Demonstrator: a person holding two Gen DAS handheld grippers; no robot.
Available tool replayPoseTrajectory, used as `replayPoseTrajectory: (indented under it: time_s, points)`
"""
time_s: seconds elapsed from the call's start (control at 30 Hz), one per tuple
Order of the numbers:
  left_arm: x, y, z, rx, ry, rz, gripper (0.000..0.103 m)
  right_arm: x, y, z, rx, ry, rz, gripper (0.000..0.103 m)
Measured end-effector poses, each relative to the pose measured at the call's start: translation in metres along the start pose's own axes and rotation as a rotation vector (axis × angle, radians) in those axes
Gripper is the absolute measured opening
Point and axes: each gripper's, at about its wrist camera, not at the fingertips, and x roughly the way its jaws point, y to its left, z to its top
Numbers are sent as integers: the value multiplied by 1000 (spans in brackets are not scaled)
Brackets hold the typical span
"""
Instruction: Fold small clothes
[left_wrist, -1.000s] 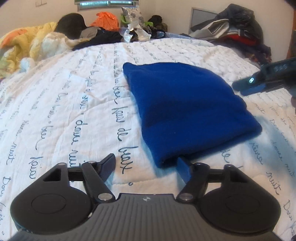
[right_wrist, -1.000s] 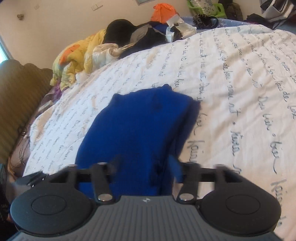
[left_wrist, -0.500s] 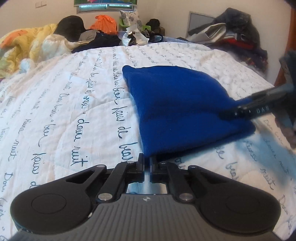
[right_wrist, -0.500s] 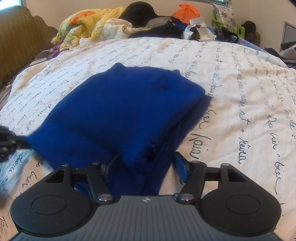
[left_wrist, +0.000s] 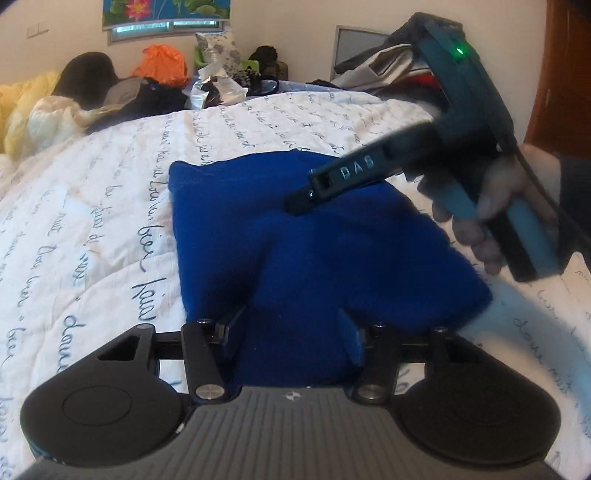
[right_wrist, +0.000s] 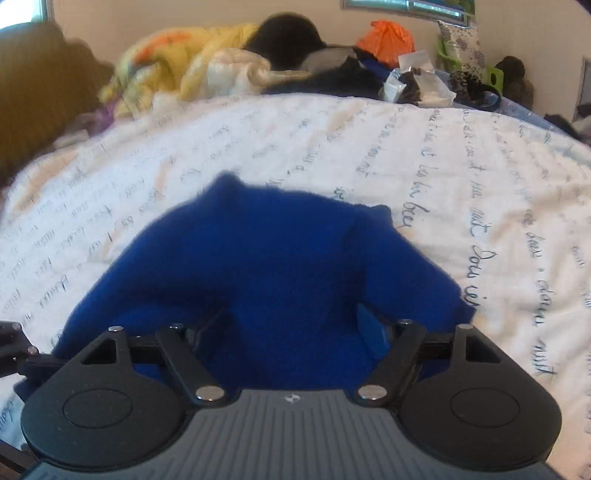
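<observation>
A blue fleece garment (left_wrist: 295, 251) lies bunched on the white quilt with script writing (left_wrist: 110, 221). My left gripper (left_wrist: 291, 332) is at the garment's near edge. Its jaws are opening, and blue cloth fills the gap between them without being pinched. My right gripper (right_wrist: 291, 328) is low over the same garment (right_wrist: 280, 258). Its jaws are wide and still opening, with cloth lying between the fingers. In the left wrist view a hand (left_wrist: 498, 221) holds the right gripper, and one of its fingers (left_wrist: 343, 177) reaches over the garment's far part.
Piled clothes, a yellow blanket (right_wrist: 177, 59) and an orange bag (right_wrist: 388, 37) line the far edge of the bed. More clothes are heaped at the back right (left_wrist: 388, 66). A brown headboard or sofa (right_wrist: 37, 92) stands at the left. Bare quilt surrounds the garment.
My left gripper shut at the garment's near corner, then opened with cloth between its jaws. My right gripper came in over the garment and its jaws widened. The garment is more bunched.
</observation>
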Motion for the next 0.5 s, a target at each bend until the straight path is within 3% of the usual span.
replayPoseTrajectory:
  time_s: [0.03, 0.1, 0.17, 0.23, 0.3, 0.37, 0.43, 0.47, 0.5]
  points:
    - [-12, 2, -2, -27, -19, -21, 57, -5, 4, 4, -1, 30, -25, 77]
    - [-40, 5, -11, -56, -76, -24, 77, -24, 22, 1, -34, 49, -110, 78]
    - [-57, 5, -24, -81, -103, 25, 91, -60, 33, -20, -34, -30, -114, 79]
    - [-63, 0, -39, -87, -115, 106, 92, -94, 40, -51, 8, -104, -84, 92]
    - [-55, -5, -51, -96, -75, 187, 92, -111, 46, -83, 53, -128, -124, 95]
    - [-44, -6, -58, -115, -33, 227, 92, -110, 44, -112, 100, -84, -186, 95]
    - [-41, -6, -62, -124, -39, 261, 100, -106, 43, -134, 120, -33, -244, 96]
    - [-39, -7, -61, -125, -29, 264, 103, -109, 47, -144, 90, -75, -274, 96]
    - [-38, -6, -62, -131, -24, 259, 103, -108, 50, -149, 83, -64, -300, 101]
